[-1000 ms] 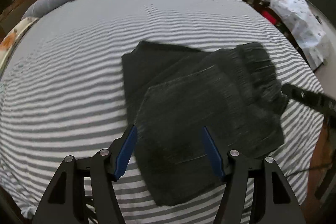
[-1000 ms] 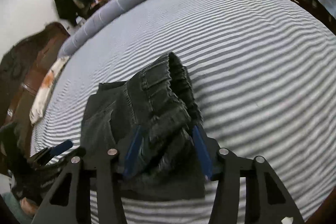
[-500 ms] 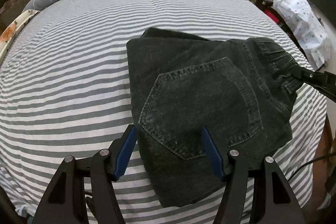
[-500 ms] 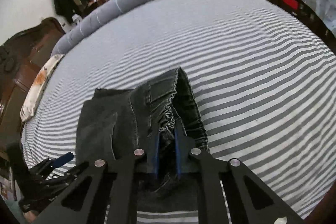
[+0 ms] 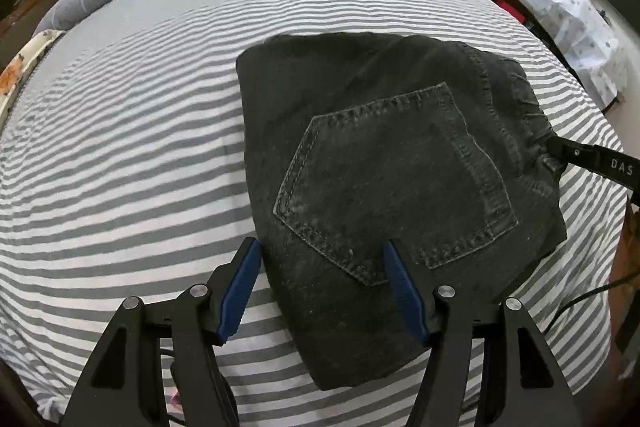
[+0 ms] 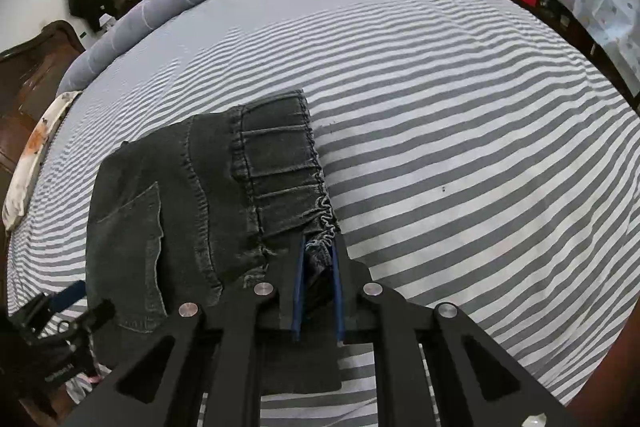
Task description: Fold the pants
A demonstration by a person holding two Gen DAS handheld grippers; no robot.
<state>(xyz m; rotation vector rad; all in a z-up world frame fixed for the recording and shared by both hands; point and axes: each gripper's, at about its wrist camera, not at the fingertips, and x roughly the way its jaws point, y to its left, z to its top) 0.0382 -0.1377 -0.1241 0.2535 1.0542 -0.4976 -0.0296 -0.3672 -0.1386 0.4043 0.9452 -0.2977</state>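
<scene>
Two claws: right claw pinches folded pants' right-pointing waistband; left claw gapes.

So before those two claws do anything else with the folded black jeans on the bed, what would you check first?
1. Right gripper shut on the elastic waistband: ok.
2. Left gripper open, gripping nothing: ok.
3. Pants lying folded on the striped bed sheet, back pocket facing up: ok.
4. Folded edges lined up: cannot tell, lower layers are hidden.
5. Pants fully on the bed: cannot tell, their near corner lies close to the mattress edge.
</scene>
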